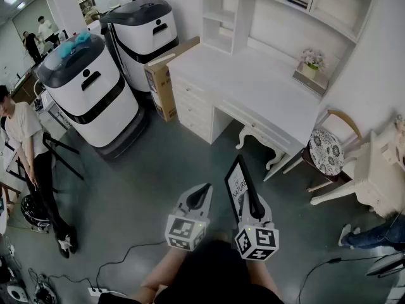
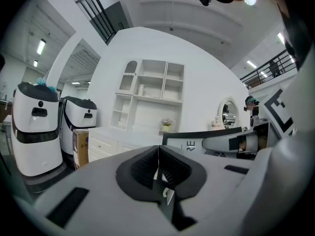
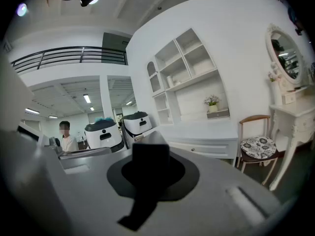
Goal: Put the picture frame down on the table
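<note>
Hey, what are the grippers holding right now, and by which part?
The right gripper is shut on the picture frame, clamping its black border at the edge nearest the person. The left gripper is shut and holds nothing.

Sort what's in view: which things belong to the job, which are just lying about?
Job: picture frame, clamped in the right gripper; white desk, likely where it goes.
Lying about: flowerpot, chair, cardboard box, two white machines; left gripper, jaws shut, empty.
</note>
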`<state>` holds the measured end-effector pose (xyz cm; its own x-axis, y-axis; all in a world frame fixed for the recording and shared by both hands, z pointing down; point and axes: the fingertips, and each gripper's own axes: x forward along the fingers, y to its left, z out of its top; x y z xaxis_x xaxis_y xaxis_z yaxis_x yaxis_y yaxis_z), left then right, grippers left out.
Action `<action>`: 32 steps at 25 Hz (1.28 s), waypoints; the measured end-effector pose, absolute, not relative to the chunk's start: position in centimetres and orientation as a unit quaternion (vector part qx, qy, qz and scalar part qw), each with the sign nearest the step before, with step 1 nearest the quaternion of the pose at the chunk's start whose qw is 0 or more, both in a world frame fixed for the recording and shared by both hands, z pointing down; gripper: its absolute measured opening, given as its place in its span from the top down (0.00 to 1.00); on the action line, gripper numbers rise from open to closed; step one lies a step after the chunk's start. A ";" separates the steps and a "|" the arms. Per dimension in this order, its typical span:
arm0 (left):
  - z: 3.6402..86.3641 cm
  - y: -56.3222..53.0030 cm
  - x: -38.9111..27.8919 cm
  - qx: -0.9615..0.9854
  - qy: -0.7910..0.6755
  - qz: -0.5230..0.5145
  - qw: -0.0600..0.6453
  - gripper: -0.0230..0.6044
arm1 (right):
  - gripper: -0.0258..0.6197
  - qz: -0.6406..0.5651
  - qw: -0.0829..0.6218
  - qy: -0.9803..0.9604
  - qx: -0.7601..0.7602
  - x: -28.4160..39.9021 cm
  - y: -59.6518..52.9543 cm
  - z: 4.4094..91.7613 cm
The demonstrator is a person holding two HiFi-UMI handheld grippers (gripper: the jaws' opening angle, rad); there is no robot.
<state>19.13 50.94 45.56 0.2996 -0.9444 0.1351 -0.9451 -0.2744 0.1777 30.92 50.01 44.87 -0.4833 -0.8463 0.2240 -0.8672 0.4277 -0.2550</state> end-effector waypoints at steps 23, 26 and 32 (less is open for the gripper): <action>47.9 50.6 21.7 0.769 -0.630 0.004 0.107 0.94 | 0.94 0.166 0.019 -0.863 0.476 33.3 48.3 46.3; 48.3 50.8 21.9 0.764 -0.635 0.007 0.112 0.94 | 0.94 0.172 0.024 -0.865 0.471 33.4 48.4 46.7; 48.5 51.0 21.9 0.757 -0.643 0.007 0.115 0.94 | 0.94 0.178 0.028 -0.868 0.462 33.4 48.3 47.1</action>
